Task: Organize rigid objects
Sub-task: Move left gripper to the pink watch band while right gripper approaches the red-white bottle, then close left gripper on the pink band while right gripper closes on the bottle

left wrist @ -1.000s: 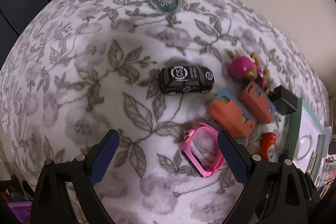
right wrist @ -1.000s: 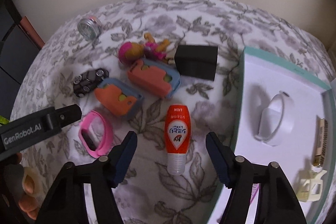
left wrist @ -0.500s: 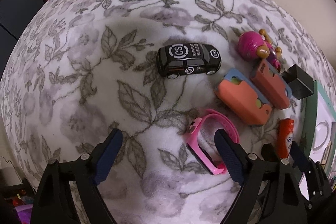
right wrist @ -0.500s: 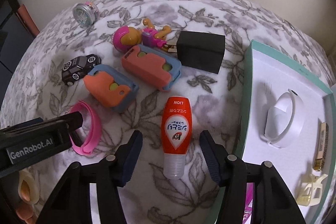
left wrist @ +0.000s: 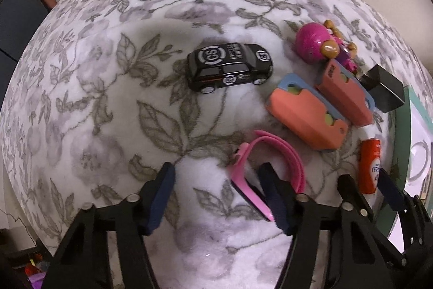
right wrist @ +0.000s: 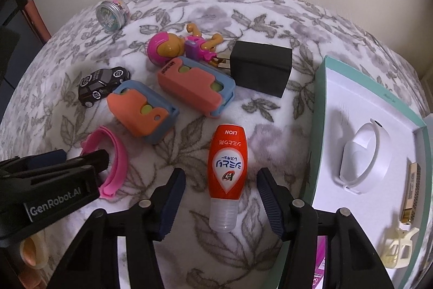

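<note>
Both hand-held grippers stand wide apart in their fingers and hold nothing. On the left gripper (left wrist: 216, 191), the right finger (left wrist: 270, 186) is placed inside the loop of the pink watch band (left wrist: 270, 153), and the other finger rests on bare blanket to the left. On the right gripper (right wrist: 220, 197), the two fingers stand on both sides of the orange Lion bottle (right wrist: 227, 167), which lies flat with its clear cap (right wrist: 223, 216) toward the camera; neither finger touches it.

All things lie on a white blanket with a grey leaf pattern (left wrist: 94, 99). Its left part is open, while the right part is crowded. The black toy car (left wrist: 230, 67) is apart from the others, with free blanket around it. Two orange-and-blue cases (right wrist: 143, 113) (right wrist: 194, 85) lie side by side, just beside the bottle's far end. Behind them, a pink-helmeted toy figure (right wrist: 173, 48) is touching the black charger block (right wrist: 261, 68). A small round tin (right wrist: 111, 12) stands near the far edge of the blanket, close to the wall.

On the right, a teal-edged box lid (right wrist: 320, 110) with a white inside lies just beside the bottle. It holds a white band (right wrist: 365, 153), a gold-coloured flat piece (right wrist: 411, 191) and a cream hair claw (right wrist: 397, 248).
</note>
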Available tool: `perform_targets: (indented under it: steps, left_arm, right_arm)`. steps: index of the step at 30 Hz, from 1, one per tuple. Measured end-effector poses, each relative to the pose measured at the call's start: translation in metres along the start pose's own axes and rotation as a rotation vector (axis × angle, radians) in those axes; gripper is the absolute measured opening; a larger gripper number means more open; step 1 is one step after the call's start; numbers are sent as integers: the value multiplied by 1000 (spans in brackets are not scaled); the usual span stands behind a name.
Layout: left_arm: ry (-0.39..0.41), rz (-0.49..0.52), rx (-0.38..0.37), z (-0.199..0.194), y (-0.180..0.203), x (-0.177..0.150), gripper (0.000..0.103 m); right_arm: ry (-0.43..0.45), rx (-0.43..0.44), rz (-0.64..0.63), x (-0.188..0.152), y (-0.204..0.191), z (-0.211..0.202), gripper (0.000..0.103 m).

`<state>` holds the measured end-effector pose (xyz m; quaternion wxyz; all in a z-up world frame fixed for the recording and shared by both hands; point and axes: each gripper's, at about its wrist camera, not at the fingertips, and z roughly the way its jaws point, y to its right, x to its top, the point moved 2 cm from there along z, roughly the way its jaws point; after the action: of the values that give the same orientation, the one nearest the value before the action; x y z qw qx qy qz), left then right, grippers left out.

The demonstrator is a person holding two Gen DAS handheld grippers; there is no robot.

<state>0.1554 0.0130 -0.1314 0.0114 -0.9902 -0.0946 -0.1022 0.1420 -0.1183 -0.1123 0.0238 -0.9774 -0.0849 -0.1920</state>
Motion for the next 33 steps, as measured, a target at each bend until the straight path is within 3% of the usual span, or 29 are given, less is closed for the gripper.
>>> perform_targets:
  steps: [4,9,14,19,26,33]
  left_arm:
    - [3,28,-5,-3,8,2,52]
    - [1,35,-9,-2,13,4,50]
    - [-1,40,-28,-3,12,2,41]
    - [-8,52,-41,-3,10,3,21]
    - [-22,21,-71,-14,6,4,15]
    - [45,6,-98,-45,1,12,15]
  right_arm:
    - [-2,0,4,-1,1,0,53]
    - [-7,1,31,0,7,-2,42]
    - [-10,8,60,0,13,-2,33]
    - [-16,23,83,1,17,-3,30]
    - [-23,65,131,3,25,-7,29]
    - [-11,111,215,5,44,-21,29]
